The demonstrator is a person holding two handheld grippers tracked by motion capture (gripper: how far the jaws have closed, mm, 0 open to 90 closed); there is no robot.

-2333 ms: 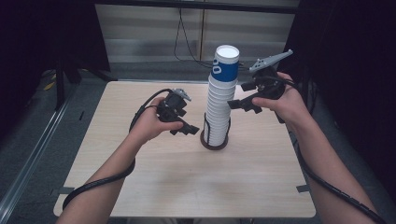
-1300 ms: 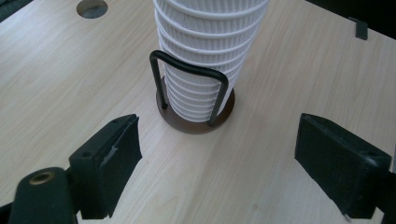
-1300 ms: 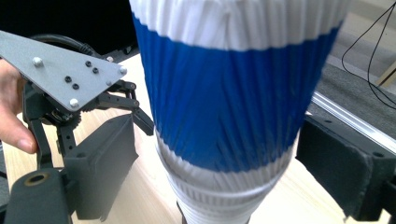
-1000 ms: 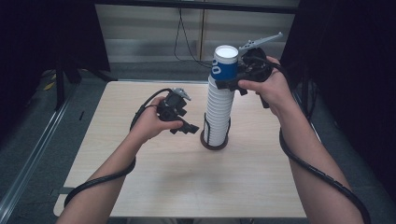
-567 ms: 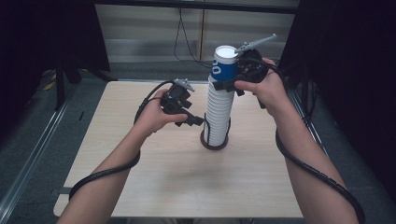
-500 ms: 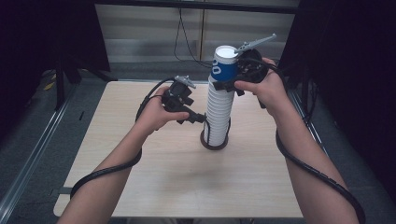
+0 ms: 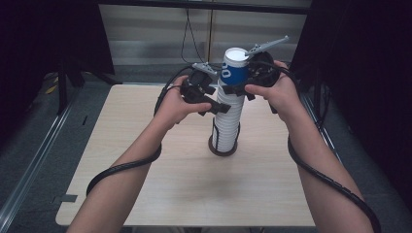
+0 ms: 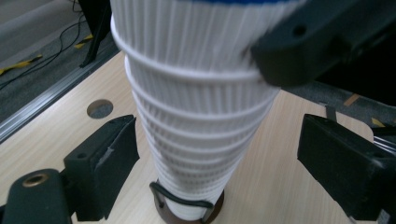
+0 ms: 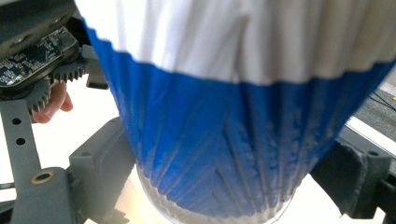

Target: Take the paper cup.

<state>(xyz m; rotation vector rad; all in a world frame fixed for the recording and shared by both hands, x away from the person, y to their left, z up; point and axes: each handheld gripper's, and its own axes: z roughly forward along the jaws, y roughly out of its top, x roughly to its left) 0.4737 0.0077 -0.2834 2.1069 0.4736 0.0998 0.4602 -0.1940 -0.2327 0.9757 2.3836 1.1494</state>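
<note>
Cup stack (image 7: pixel 228 114) stands between both claws, seemingly ungripped.

Light wood table (image 7: pixel 145 184), round hole (image 8: pixel 99 108) in its top. Dark round holder base (image 7: pixel 223 147) sits mid-table, white cup stack (image 7: pixel 227 116) standing upright in it.

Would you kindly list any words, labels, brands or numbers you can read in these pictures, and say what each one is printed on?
White marks on the blue band of the top cup: two rounded shapes like "00", cut off by the curve, not readable as a word.
Print on the circuit board of the other hand-held gripper: too small and blurred to read.
White cup stack: plain ribbing, no text.
Table: no text.
</note>
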